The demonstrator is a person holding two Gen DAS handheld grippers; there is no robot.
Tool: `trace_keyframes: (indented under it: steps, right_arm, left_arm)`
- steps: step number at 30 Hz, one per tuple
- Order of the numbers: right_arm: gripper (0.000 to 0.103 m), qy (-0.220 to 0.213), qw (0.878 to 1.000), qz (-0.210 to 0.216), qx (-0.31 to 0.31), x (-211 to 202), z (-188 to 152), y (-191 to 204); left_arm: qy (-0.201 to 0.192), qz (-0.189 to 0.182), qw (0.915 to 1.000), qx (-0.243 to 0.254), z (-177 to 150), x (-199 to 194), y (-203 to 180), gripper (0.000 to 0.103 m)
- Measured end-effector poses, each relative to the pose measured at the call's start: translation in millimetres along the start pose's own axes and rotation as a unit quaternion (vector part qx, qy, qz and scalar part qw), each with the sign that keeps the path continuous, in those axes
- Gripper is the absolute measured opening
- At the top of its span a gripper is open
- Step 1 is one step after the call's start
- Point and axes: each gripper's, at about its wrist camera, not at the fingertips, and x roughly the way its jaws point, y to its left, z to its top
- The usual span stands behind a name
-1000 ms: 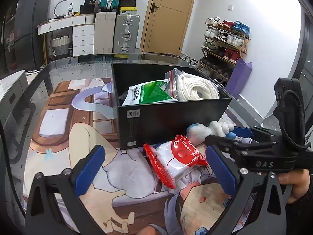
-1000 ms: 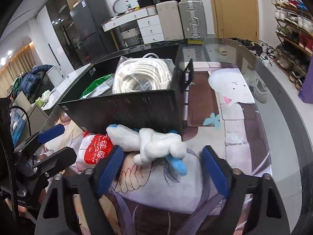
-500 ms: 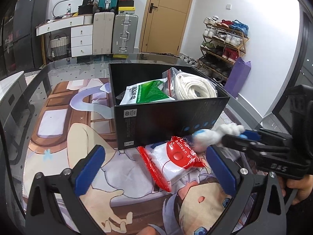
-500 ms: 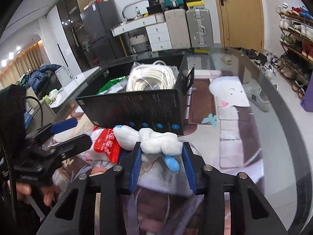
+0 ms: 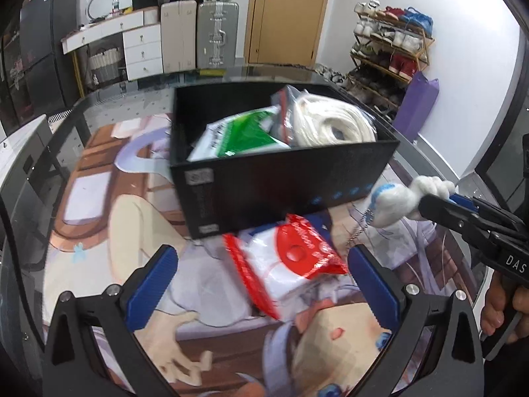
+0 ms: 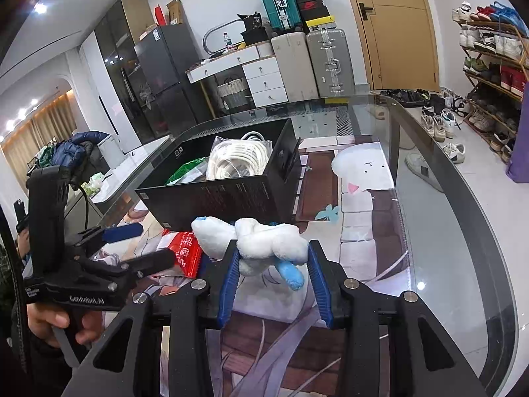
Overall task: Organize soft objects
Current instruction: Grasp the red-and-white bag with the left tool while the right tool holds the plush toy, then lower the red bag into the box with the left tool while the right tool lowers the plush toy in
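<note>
My right gripper [image 6: 271, 255] is shut on a white plush toy [image 6: 261, 242] with blue tips and holds it above the mat, in front of the black box [image 6: 231, 195]. The toy [image 5: 401, 198] and right gripper also show at the right of the left wrist view. The black box [image 5: 281, 185] holds a green-and-white pouch [image 5: 241, 135] and a bagged coil of white rope [image 5: 330, 125]. A red-and-white balloon bag [image 5: 291, 264] lies on the mat in front of the box. My left gripper [image 5: 261, 284] is open and empty, its fingers on either side of that bag.
The glass table [image 6: 439, 178] carries a printed cartoon mat [image 5: 132, 231]. Its curved edge runs along the right. Suitcases [image 6: 307, 63], drawers, a fridge and a shoe rack [image 6: 489, 53] stand beyond the table.
My right gripper closed on the plush toy and lifted it off the mat. The left gripper stayed open over the balloon bag and drew slightly closer.
</note>
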Motion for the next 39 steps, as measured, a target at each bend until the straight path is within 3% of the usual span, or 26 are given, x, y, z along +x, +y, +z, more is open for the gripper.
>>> trace_keyframes:
  steps: [11,15,19,21,30,39]
  right_arm:
    - [0.041,-0.002,1.000,0.000,0.014,-2.7,-0.3,-5.4]
    - [0.041,0.001,1.000,0.001,0.014,-1.8,-0.6,-4.3]
    - [0.041,-0.001,1.000,0.003,0.009,-3.1,0.3,-0.7]
    - [0.041,-0.002,1.000,0.003,0.008,-3.7,0.3,-0.7]
    - [0.041,-0.004,1.000,0.002,0.003,-4.9,1.0,3.3]
    - [0.041,-0.022,0.999,-0.009,-0.021,-16.7,5.9,17.5]
  left_arm:
    - [0.039,0.042,0.9983,0.007,1.8,21.1,-15.2,0.100]
    - [0.041,0.040,0.9983,0.012,0.2,20.4,-17.8,0.079]
    - [0.038,0.036,0.9984,0.020,-0.1,17.8,-17.8,0.068]
    - [0.035,0.032,0.9986,0.024,-0.8,15.0,-16.8,0.056]
    - [0.003,0.014,0.9996,0.024,-3.2,-9.0,-7.1,0.055]
    - [-0.047,-0.004,0.9986,0.023,16.4,-46.4,1.6,0.055]
